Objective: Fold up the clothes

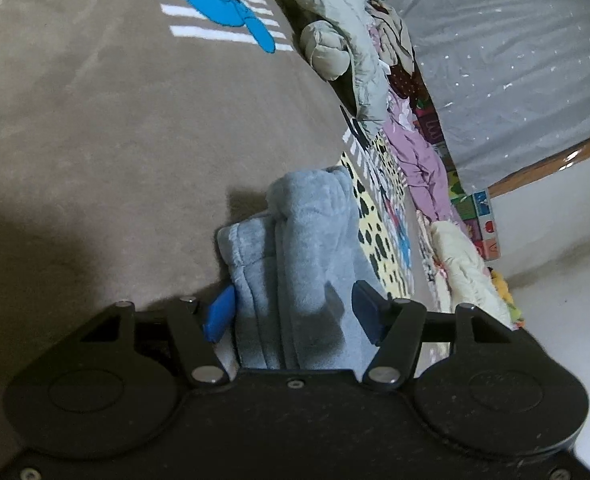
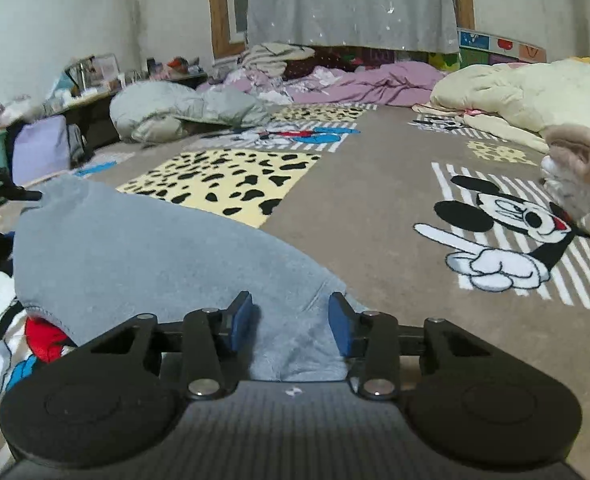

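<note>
A grey-blue fleece garment (image 1: 307,248) lies bunched on the brown cartoon carpet (image 1: 95,120). My left gripper (image 1: 293,312) is open, its blue pads on either side of the thick folded bundle, not pressed in. In the right wrist view the same garment (image 2: 143,256) lies spread flat on the carpet (image 2: 375,216). My right gripper (image 2: 291,328) is open, with the garment's near edge between its pads.
A grey padded jacket (image 2: 179,110), purple clothes (image 2: 375,80) and a cream quilt (image 2: 523,88) lie at the carpet's far edge below a grey curtain (image 2: 351,4). A beige and white plush thing (image 2: 579,168) sits at right. Low cluttered shelves (image 2: 75,92) stand left.
</note>
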Available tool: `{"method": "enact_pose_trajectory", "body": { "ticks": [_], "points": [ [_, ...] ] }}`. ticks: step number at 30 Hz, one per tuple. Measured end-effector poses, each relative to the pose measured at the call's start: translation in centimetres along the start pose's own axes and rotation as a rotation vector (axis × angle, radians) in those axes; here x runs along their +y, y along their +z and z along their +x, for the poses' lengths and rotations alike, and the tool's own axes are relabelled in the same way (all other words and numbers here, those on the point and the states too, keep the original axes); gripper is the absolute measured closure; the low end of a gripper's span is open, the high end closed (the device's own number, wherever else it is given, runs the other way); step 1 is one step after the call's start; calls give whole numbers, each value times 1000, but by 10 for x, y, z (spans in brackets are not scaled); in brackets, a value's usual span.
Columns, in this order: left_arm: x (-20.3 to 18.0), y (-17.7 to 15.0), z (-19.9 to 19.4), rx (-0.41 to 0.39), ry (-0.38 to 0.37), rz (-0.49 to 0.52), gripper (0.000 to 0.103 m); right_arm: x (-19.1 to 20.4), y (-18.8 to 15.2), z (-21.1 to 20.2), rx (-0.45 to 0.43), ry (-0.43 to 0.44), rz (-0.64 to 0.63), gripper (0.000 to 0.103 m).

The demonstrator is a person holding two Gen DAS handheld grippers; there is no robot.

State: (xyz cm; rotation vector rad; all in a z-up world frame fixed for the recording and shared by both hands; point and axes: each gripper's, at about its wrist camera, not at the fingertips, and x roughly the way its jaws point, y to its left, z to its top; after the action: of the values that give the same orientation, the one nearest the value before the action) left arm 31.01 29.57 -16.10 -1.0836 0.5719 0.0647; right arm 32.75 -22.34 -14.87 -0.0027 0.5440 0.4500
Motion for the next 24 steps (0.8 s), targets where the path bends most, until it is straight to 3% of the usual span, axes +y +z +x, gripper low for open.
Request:
{"method": "enact_pose_trajectory", "body": {
  "ticks": [1, 2, 4, 6, 8, 12, 20, 24],
  "points": [
    [1, -1, -1, -9, 9, 1, 44, 0, -2, -1, -10, 6, 2, 61],
    [4, 0, -3, -15, 14, -5, 58, -2, -3, 0, -18, 10, 5, 61],
    [16, 0, -12, -19, 13, -38, 63, -2, -6, -6, -35, 18, 11, 61],
    [5, -4, -10, -23, 41, 35, 59, -4, -9, -11, -46, 29, 27, 61],
    [-6, -8, -7, -32, 66, 108, 47, -7, -9, -10, -50, 40, 42, 61],
    [-10, -8, 3, -70, 62, 125, 41, -7, -9, -9, -51, 43, 47, 61],
    [5, -4, -4, -85, 7, 55, 76, -10, -8, -7, -48, 60, 66, 59],
    [-10, -10, -17, -139, -22, 71, 82, -10, -7, -7, -47, 60, 66, 59]
  ]
}}
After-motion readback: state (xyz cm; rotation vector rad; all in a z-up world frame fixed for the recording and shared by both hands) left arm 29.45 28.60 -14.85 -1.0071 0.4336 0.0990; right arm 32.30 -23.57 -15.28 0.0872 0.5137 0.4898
